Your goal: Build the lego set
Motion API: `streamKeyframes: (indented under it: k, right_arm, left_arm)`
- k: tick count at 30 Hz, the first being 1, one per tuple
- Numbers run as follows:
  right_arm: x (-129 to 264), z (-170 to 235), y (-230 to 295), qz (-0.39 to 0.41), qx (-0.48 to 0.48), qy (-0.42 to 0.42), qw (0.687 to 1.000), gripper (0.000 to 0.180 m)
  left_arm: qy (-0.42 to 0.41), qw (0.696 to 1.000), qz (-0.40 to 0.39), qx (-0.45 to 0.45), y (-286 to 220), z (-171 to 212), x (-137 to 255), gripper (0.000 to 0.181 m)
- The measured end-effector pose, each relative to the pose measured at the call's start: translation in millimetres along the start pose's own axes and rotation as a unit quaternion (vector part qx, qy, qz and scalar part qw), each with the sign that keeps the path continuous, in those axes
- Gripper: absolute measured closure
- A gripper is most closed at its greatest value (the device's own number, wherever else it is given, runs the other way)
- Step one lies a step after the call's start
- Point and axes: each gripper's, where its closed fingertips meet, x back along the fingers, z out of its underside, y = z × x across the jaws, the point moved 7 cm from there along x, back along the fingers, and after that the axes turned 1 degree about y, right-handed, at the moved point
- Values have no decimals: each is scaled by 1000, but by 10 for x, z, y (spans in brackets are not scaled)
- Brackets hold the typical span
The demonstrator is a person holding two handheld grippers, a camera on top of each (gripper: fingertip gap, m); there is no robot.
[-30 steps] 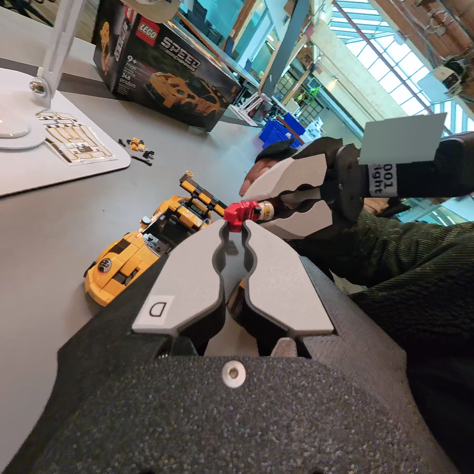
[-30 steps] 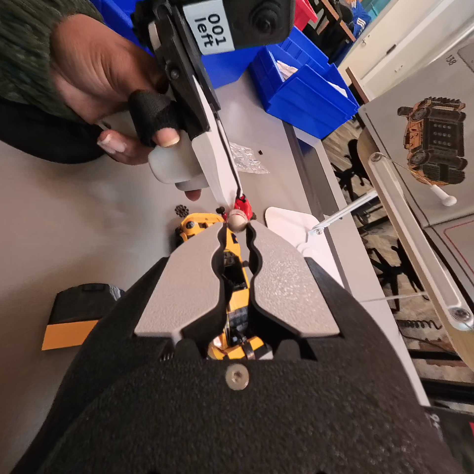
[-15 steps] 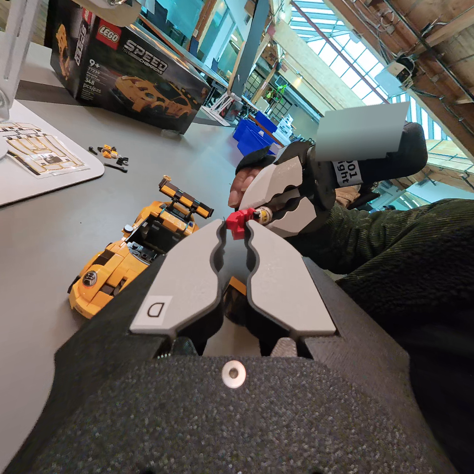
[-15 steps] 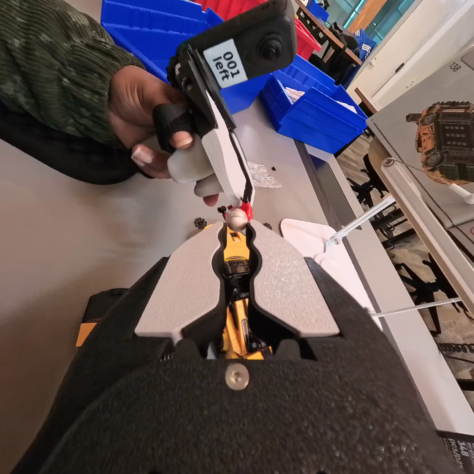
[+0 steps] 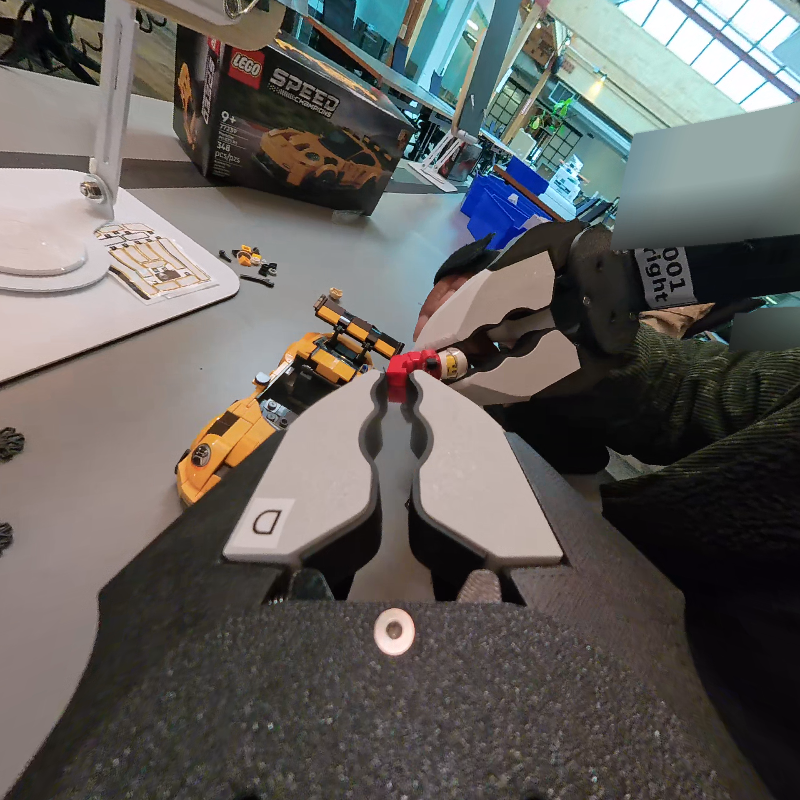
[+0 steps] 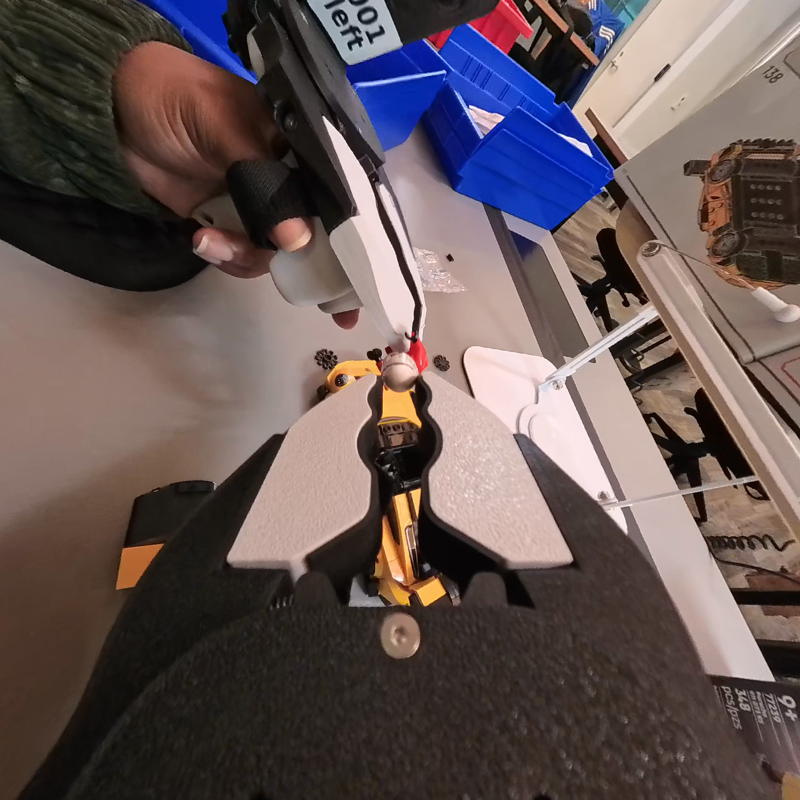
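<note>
Fingers of left gripper point(image 5: 396, 381) closed on red minifigure point(image 5: 404, 368) legs, right gripper point(image 6: 400, 381) fingers pinching its head, yellow Lego car point(image 5: 259, 411) on grey table point(image 5: 108, 433) at frame centre

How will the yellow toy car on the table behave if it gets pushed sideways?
The toy car would probably slide rather than roll; no wheels show, and loose black wheel parts lie nearby. Its raised rear wing sits on thin struts, so a nudge there could pop it off. Likely light.
</note>
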Motion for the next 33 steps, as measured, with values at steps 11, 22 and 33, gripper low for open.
streamKeyframes:
  k: [11, 22, 33]
  right_arm:
    - [14, -38, -35, -17, 69, 41, 997, 162]
    - [-17, -92, -6, -27, 107, 81, 991, 168]
    - [-83, -111, 47, -25, 137, 108, 984, 170]
  left_arm:
    - [10, 983, 72, 171, 205, 104, -24, 172]
    - [17, 989, 22, 145, 236, 109, -18, 173]
    - [22, 991, 1, 131, 217, 115, -29, 173]
